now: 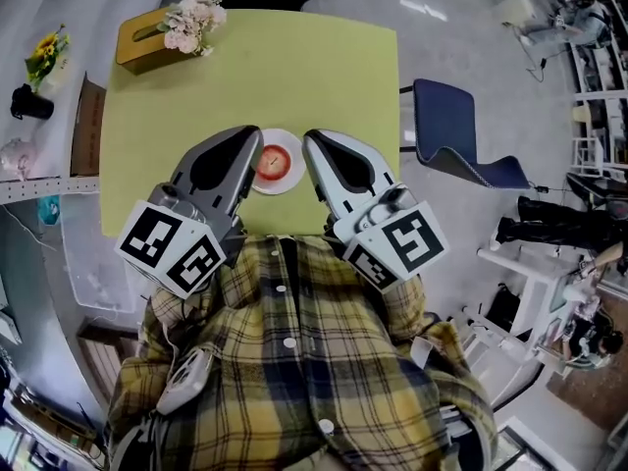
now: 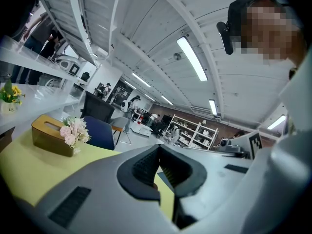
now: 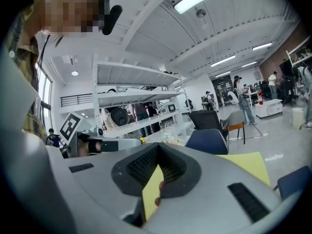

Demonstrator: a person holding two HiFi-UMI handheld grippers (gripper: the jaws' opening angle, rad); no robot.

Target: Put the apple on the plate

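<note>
on the yellow surface (image 1: 196,86) the left tongs (image 1: 255,137) and right tongs (image 1: 310,141), both closed and empty, flank the plate (image 1: 286,188) where the apple (image 1: 274,161) already sits, so a careless swing could clip the rim and roll it off.

Left gripper (image 1: 257,137) hides one edge of the plate (image 1: 290,179)

Tabletop (image 1: 324,96) open from 12 to 2 o'clock of plate (image 1: 291,180). Tissue box (image 1: 137,45) with flowers (image 1: 193,23) obstructs 11 o'clock.
</note>
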